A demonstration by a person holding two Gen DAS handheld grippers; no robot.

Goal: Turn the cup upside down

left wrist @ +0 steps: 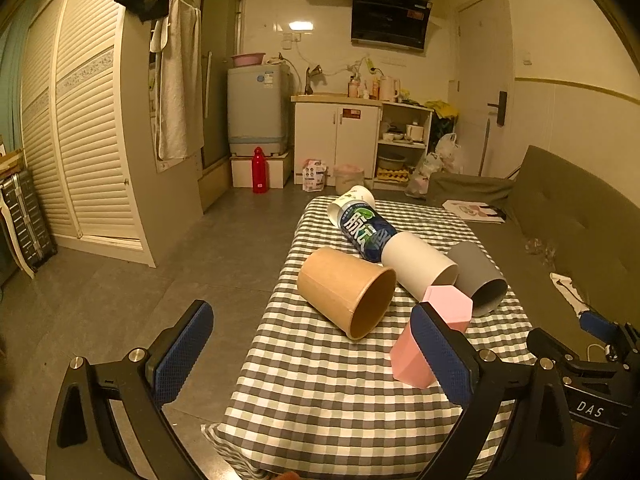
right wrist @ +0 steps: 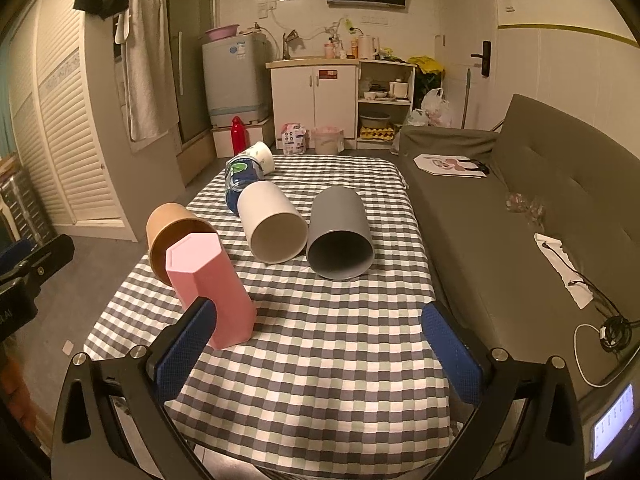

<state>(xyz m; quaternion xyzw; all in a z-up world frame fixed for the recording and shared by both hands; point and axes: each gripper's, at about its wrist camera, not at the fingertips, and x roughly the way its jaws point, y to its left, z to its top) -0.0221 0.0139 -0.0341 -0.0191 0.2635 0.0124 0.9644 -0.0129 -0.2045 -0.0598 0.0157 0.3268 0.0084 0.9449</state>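
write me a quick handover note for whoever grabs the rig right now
Left gripper: jaws open, empty, at the table's near-left edge.
Right gripper: jaws open, empty, over the near end of the checkered table.
Pink hexagonal cup stands closed end up, so it looks flipped.
Lying on their sides: brown paper cup, white cup, grey cup, the blue printed cup and a small white cup behind it.
Left: up-end those, nearest first.

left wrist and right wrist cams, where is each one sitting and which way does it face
Left wrist: near the table's left front corner, facing the kitchen; open left hand-held gripper, plus the right hand-held gripper's tip at far right.
Right wrist: further right by the sofa, same heading; open right hand-held gripper.
Shared: pink cup, brown cup.
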